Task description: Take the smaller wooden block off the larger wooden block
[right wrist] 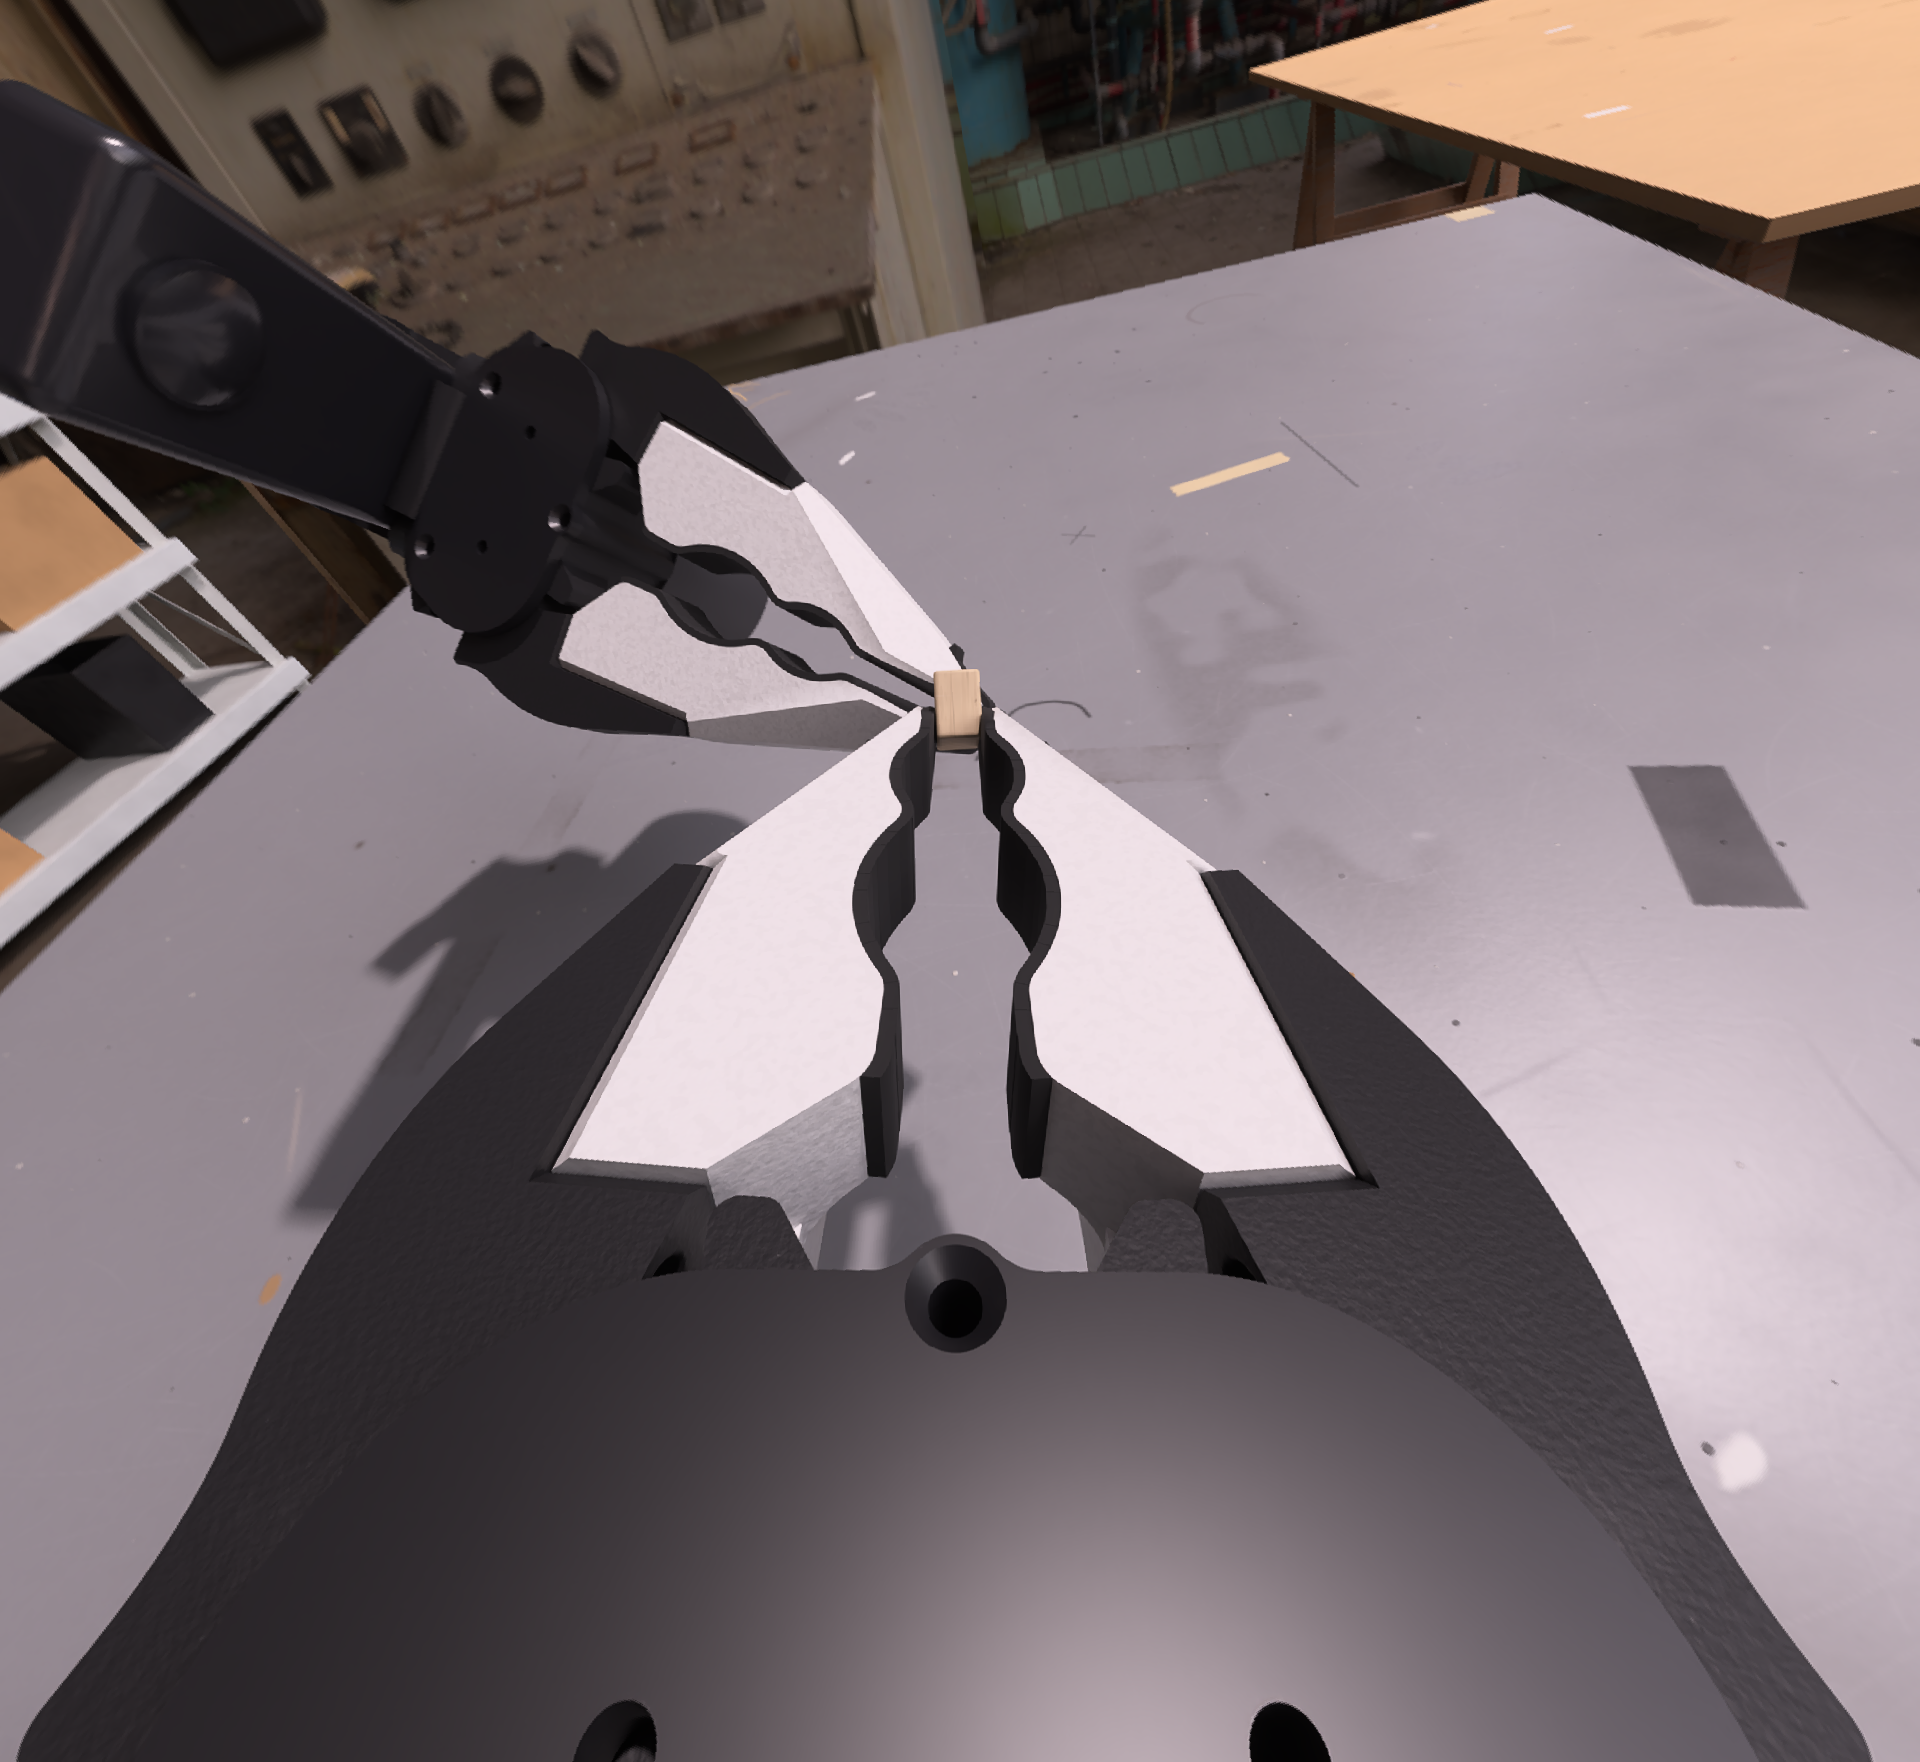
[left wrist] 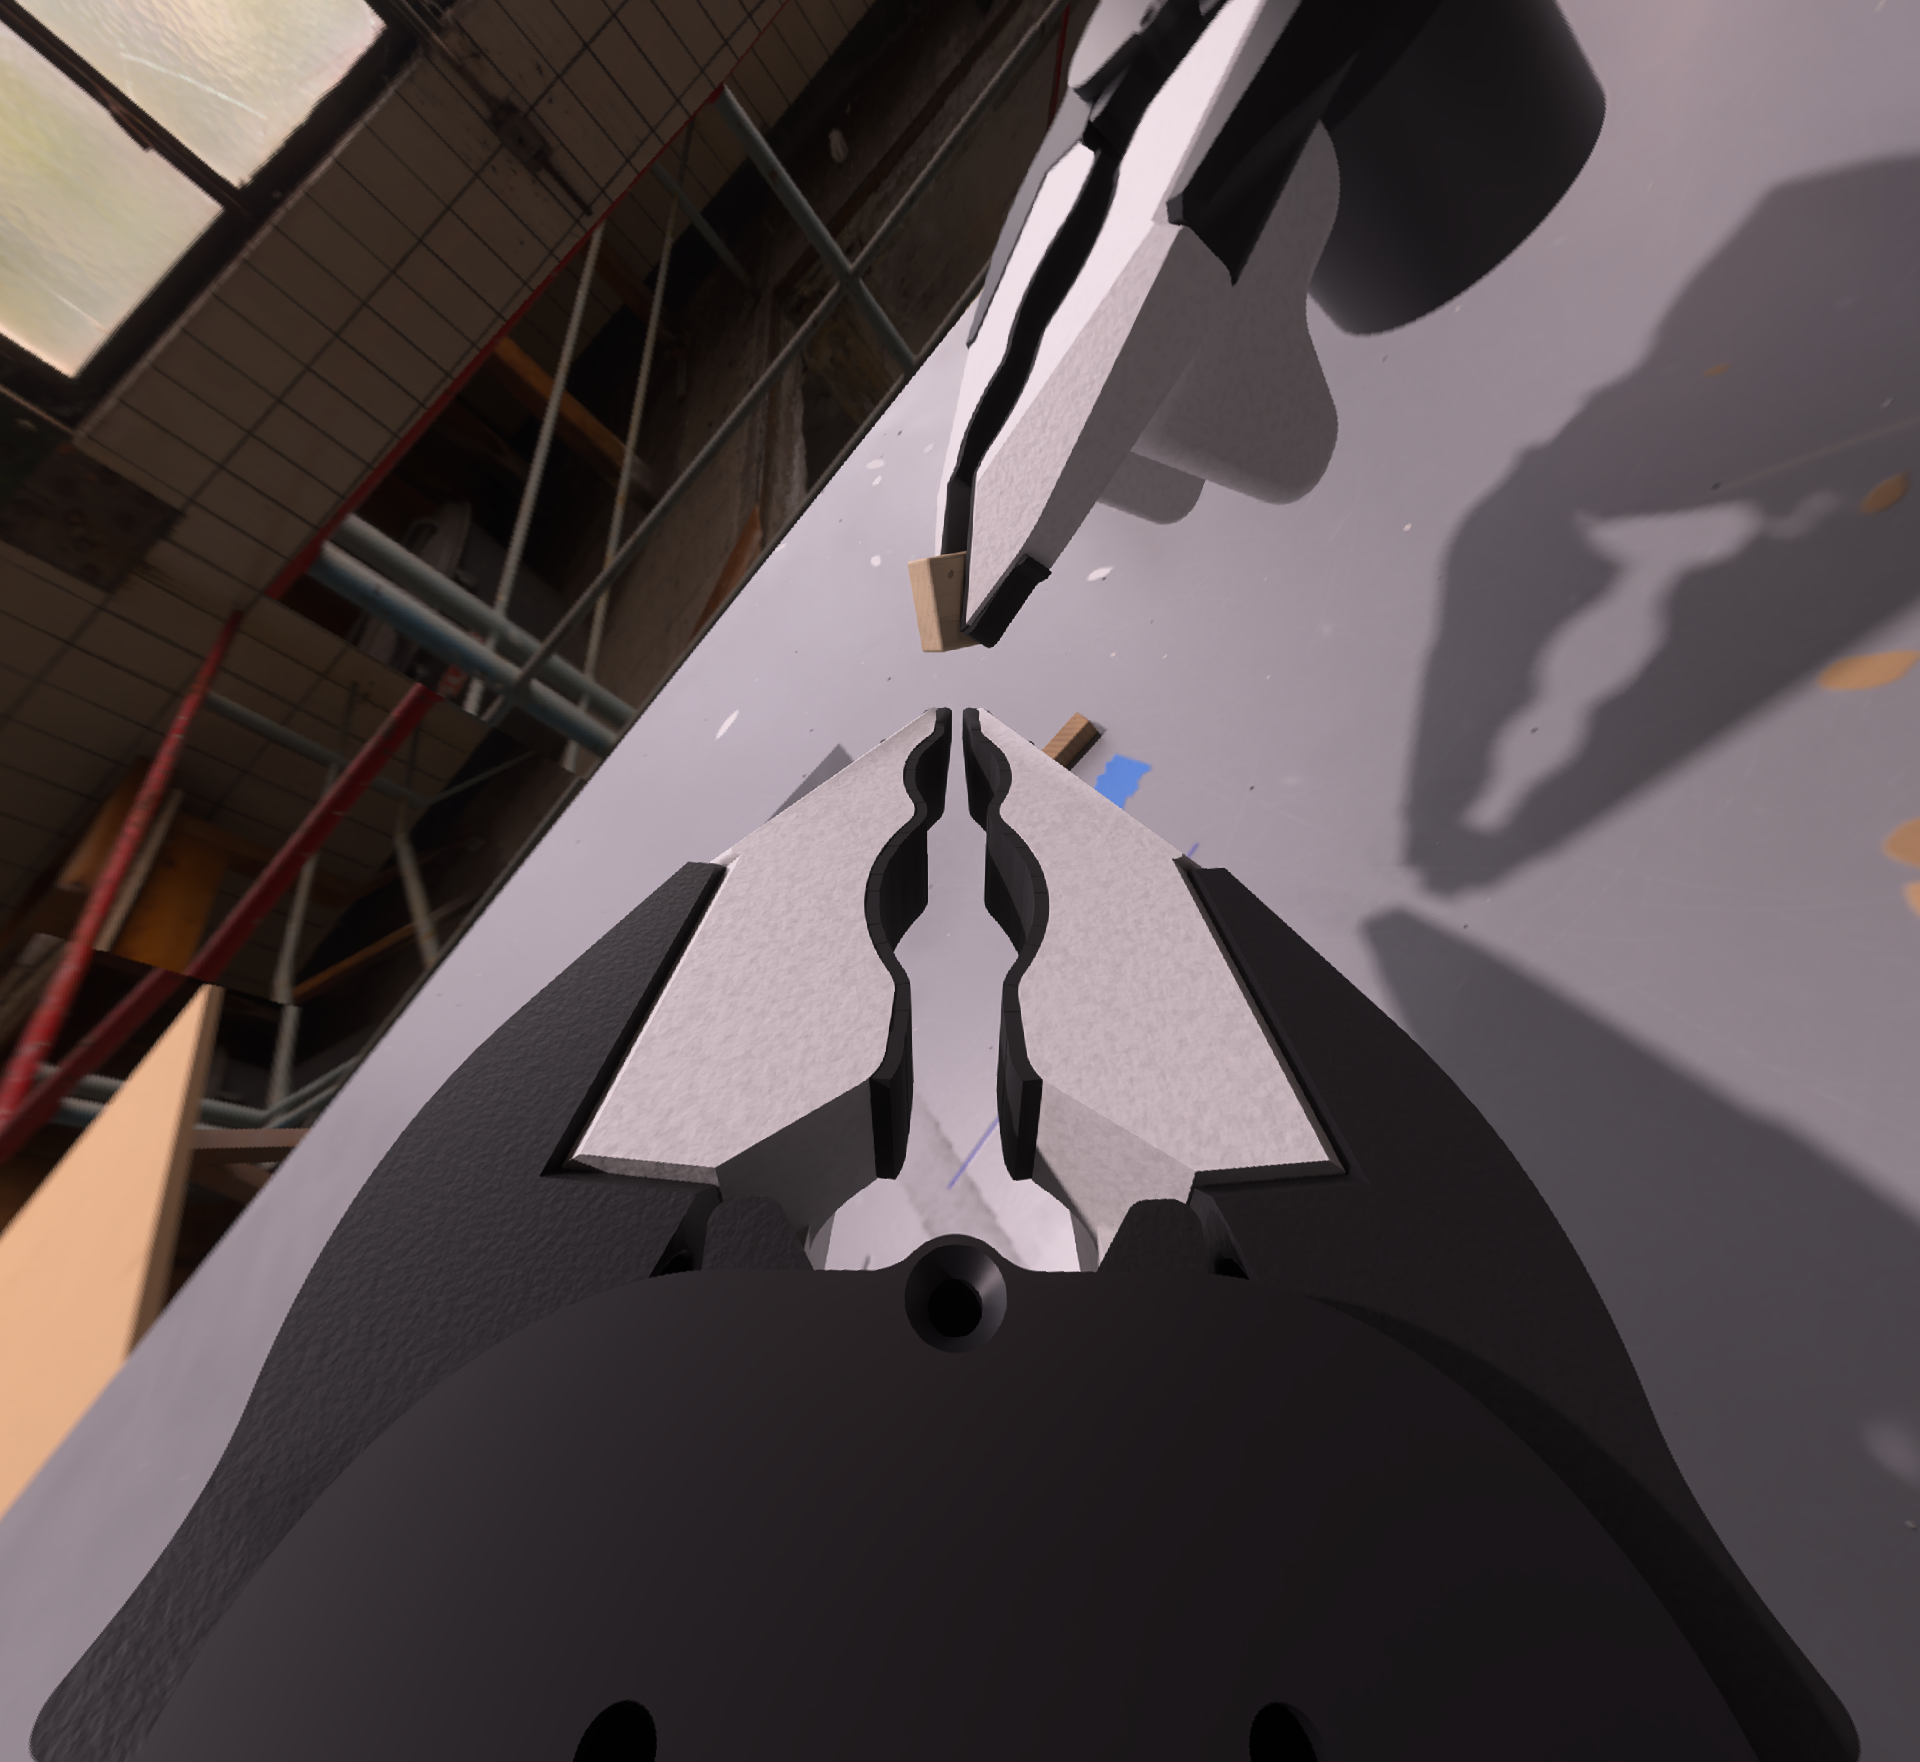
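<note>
My right gripper (right wrist: 956, 725) is shut on the smaller wooden block (right wrist: 956, 700), a pale cube pinched at its fingertips. In the left wrist view the right gripper (left wrist: 985, 619) reaches in from the upper right, with the same block (left wrist: 938, 603) at its tips, just beyond my left gripper (left wrist: 957, 717). The left gripper is shut with only a hairline gap and nothing shows between its tips. In the right wrist view the left gripper (right wrist: 918, 692) comes in from the left, its tips right beside the block. A tan wooden piece (left wrist: 1074, 736), probably the larger block, peeks out behind the left gripper's right finger.
The grey table (right wrist: 1455, 673) carries scuffs, a tan strip (right wrist: 1229, 473) and a blue mark (left wrist: 1122, 777). Its far edge runs diagonally in the left wrist view. A wooden table (right wrist: 1621, 91) stands behind on the right and a white shelf (right wrist: 114, 569) on the left.
</note>
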